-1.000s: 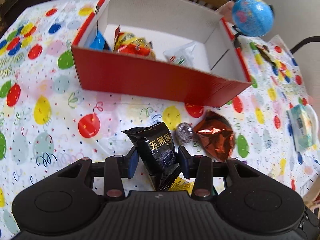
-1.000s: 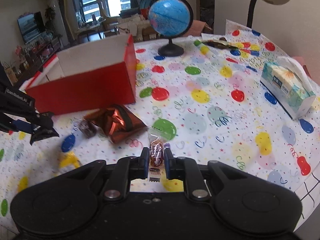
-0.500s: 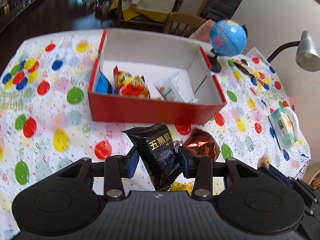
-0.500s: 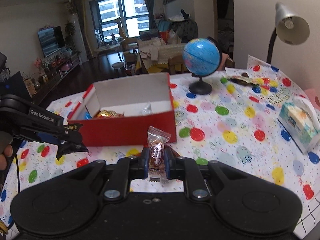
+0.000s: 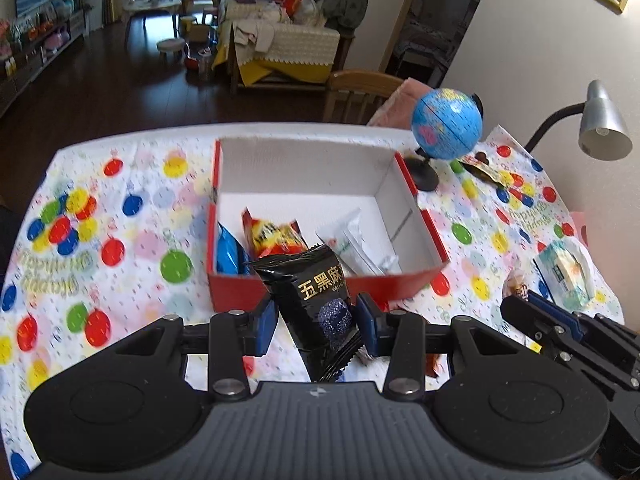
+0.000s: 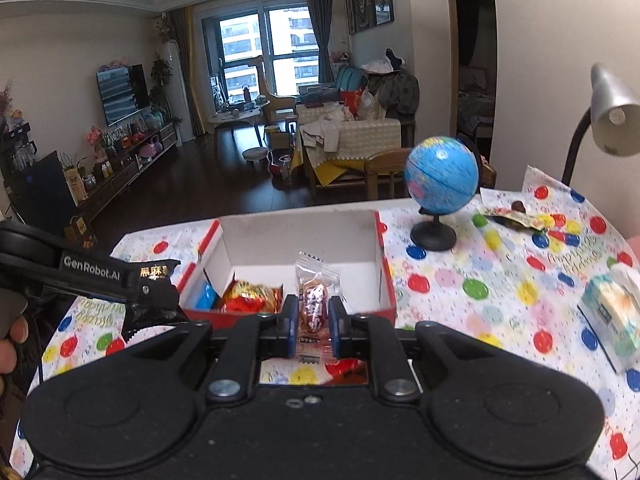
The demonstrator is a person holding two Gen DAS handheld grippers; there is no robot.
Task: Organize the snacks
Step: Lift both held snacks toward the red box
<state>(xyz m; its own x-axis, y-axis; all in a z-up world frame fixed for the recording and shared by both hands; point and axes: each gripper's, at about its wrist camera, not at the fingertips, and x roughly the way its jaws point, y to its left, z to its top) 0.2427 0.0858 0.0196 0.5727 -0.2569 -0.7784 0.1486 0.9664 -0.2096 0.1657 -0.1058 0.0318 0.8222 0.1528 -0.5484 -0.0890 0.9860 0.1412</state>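
Note:
My left gripper [image 5: 316, 322] is shut on a black snack packet with gold characters [image 5: 312, 288], held in the air in front of the red box [image 5: 320, 284]. My right gripper [image 6: 313, 320] is shut on a small clear-wrapped red candy [image 6: 314, 300], held just before the box's near wall [image 6: 368, 314]. The box holds a blue packet [image 5: 229, 254], a red-yellow packet [image 5: 274, 236] and a clear white packet [image 5: 356, 244]. The left gripper also shows at the left of the right wrist view [image 6: 154, 284], and the right gripper at the right of the left wrist view [image 5: 520, 304].
A blue globe [image 5: 446, 130] stands right of the box. A tissue pack [image 5: 566, 270] lies at the table's right edge, a desk lamp [image 5: 602, 130] behind it. A dark wrapper [image 6: 516, 218] lies beyond the globe. A wooden chair [image 5: 362, 90] stands at the far edge.
Both grippers have risen higher above the table with their snacks and moved toward the box. The snacks left on the cloth have dropped out of sight below.

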